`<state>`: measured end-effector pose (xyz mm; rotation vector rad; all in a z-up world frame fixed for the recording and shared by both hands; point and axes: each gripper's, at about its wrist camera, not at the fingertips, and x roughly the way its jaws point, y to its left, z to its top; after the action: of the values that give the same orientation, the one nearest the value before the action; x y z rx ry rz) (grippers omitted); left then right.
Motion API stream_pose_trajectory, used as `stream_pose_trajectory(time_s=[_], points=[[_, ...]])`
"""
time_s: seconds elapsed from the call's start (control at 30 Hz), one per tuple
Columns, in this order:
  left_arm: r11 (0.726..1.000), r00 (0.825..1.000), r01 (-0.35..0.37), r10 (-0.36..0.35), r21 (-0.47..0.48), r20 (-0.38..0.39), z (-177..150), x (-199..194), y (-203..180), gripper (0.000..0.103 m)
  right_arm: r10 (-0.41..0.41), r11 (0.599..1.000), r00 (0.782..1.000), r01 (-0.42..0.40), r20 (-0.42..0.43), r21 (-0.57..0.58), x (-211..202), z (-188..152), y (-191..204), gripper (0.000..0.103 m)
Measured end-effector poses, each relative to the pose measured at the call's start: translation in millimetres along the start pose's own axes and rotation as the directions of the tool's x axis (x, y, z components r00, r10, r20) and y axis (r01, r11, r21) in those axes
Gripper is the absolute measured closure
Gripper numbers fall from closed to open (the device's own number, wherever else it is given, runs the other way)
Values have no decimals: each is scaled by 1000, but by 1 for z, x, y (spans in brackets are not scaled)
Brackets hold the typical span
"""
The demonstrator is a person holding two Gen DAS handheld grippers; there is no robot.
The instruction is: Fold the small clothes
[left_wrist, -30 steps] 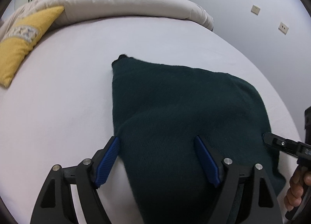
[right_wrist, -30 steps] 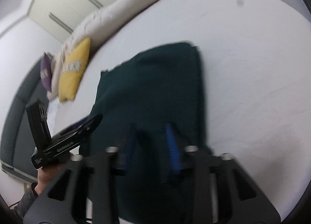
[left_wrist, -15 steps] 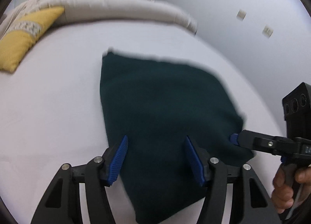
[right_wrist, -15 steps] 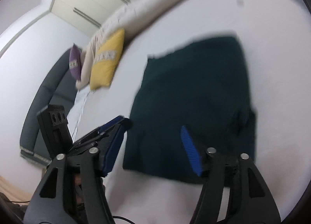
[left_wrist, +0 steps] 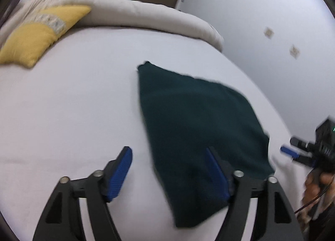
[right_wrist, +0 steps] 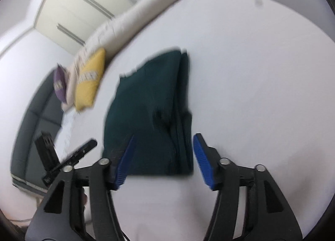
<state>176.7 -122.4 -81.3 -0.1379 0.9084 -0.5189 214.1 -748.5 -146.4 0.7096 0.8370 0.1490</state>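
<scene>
A dark green folded garment (left_wrist: 199, 128) lies flat on the white bed sheet (left_wrist: 73, 115); it also shows in the right wrist view (right_wrist: 150, 115) with stacked layers along its right edge. My left gripper (left_wrist: 169, 167) is open and empty, raised over the garment's near left corner. My right gripper (right_wrist: 163, 153) is open and empty, just behind the garment's near edge. The right gripper also shows at the right of the left wrist view (left_wrist: 301, 153), clear of the cloth.
A rolled beige duvet (left_wrist: 146, 17) runs along the bed's far side. A yellow pillow (left_wrist: 35, 36) lies at the far left, with a purple pillow (right_wrist: 59, 86) beside it. A grey wall (left_wrist: 272, 21) borders the bed on the right.
Both grippers have pulled back from the garment. The right gripper, nearly shut over the cloth a second ago, is open and off it. The garment lies flat and folded.
</scene>
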Motion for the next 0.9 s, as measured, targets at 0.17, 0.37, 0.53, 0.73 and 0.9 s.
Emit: stream_pose_trajectory(time_s=[0.17, 0.37, 0.53, 0.73, 0.9], points=[[988, 994, 82, -91, -133, -67, 21, 28, 24, 23, 52, 999, 996, -51, -74, 18, 29, 38, 2, 30], [978, 973, 103, -137, -180, -186, 28, 81, 20, 18, 11, 999, 968, 0, -251, 43, 132, 55, 6, 41], [970, 961, 149, -188, -191, -204, 29, 89, 16, 38, -39, 999, 958, 34, -284, -23, 141, 60, 10, 61], [984, 968, 108, -137, -145, -209, 33, 82, 4, 56, -183, 978, 948, 149, -259, -144, 137, 54, 35, 76], [990, 976, 90, -109, -107, -189, 38, 60, -4, 68, -285, 940, 942, 239, -177, -243, 120, 42, 65, 80]])
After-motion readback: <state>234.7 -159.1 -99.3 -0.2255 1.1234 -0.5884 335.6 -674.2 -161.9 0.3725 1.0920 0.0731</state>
